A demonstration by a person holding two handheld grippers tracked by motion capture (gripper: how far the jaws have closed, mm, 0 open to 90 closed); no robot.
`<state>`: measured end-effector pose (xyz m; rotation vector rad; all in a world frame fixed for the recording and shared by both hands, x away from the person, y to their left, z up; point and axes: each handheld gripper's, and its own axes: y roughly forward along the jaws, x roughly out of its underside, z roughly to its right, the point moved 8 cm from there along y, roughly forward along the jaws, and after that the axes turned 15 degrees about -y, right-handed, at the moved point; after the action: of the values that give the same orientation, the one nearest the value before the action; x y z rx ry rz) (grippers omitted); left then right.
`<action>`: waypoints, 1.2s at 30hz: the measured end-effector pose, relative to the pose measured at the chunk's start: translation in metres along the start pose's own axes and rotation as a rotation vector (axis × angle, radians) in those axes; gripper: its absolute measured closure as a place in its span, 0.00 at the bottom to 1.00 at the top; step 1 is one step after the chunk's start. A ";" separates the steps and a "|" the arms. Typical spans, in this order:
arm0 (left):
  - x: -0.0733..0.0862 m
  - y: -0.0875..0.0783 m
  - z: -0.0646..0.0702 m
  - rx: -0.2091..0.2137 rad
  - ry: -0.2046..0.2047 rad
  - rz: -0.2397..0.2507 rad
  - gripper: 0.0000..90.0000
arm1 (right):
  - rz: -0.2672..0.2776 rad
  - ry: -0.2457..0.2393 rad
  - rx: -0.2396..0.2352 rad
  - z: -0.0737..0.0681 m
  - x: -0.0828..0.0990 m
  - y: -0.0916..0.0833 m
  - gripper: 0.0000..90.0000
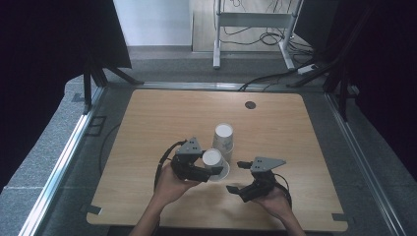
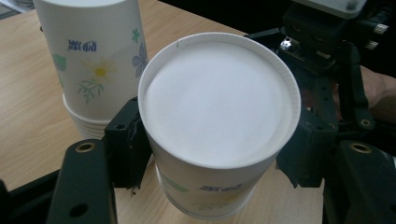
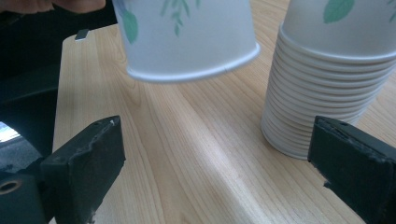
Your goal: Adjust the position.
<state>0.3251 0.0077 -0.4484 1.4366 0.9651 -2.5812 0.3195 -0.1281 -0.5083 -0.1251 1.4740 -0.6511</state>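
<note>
Spreading under everything is the wooden surface (image 1: 147, 128), with a stack of upside-down paper cups (image 1: 223, 137) standing near its middle. Just beside that stack, toward the person, the left gripper (image 1: 209, 169) clamps a single upside-down paper cup (image 1: 214, 162) by its sides, its rim raised off the wood in the right gripper view. Near it, the right gripper (image 1: 236, 177) hangs with jaws spread wide, nothing between them.

White paper cups (image 2: 219, 121) bear green leaves and blue lettering; the table (image 1: 162, 113) is light woodgrain
</note>
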 end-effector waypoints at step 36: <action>0.012 0.021 0.005 0.073 -0.232 0.101 0.38 | 0.022 -0.070 0.131 -0.009 -0.008 0.018 0.06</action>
<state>0.3207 -0.0087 -0.4666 1.1334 0.7563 -2.6569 0.3167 -0.1071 -0.5107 -0.0294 1.3601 -0.7169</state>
